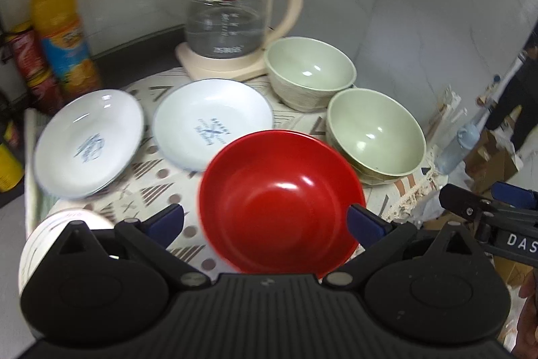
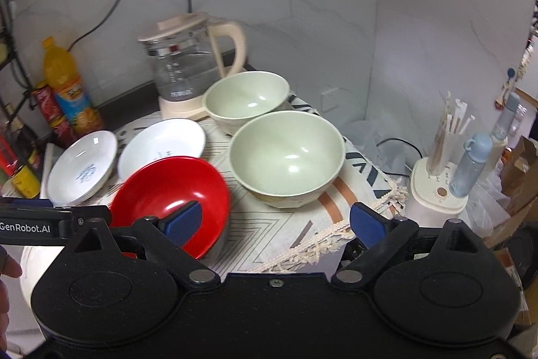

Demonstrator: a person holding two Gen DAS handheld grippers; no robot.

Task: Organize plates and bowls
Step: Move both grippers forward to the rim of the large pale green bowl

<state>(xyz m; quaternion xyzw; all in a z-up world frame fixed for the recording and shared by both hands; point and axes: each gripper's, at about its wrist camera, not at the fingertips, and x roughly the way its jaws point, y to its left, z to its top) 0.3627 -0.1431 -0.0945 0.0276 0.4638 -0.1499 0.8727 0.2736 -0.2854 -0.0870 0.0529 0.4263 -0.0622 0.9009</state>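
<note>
The left gripper [image 1: 265, 219] is hovering low over the near edge of the desk [image 1: 161, 187], its blue fingers [image 1: 166, 219] spread wide and released on either side of the red bowl [image 1: 280, 201]. The right finger appears to be touching or just beside the bowl's rim; the left one is standing apart from it. The bowl is looking tilted, and whether it is resting on the patterned cloth [image 2: 296, 224] cannot be told.

The right gripper [image 2: 274, 221] is sitting further right, its fingers [image 2: 366, 222] likewise released and holding nothing. Its left finger is showing in front of the red bowl [image 2: 161, 190], and the right one is lying over the cloth's fringed edge.

Behind the red bowl, two white plates [image 1: 90, 143] [image 1: 212, 127] are lying side by side. To their right, two green bowls [image 1: 309, 69] [image 1: 375, 137] are standing upright, one behind the other and close together. A glass kettle [image 1: 228, 19] is standing at the back of the desk, just behind the far green bowl. An orange bottle [image 1: 60, 29] is standing at the far left against the wall.
</note>
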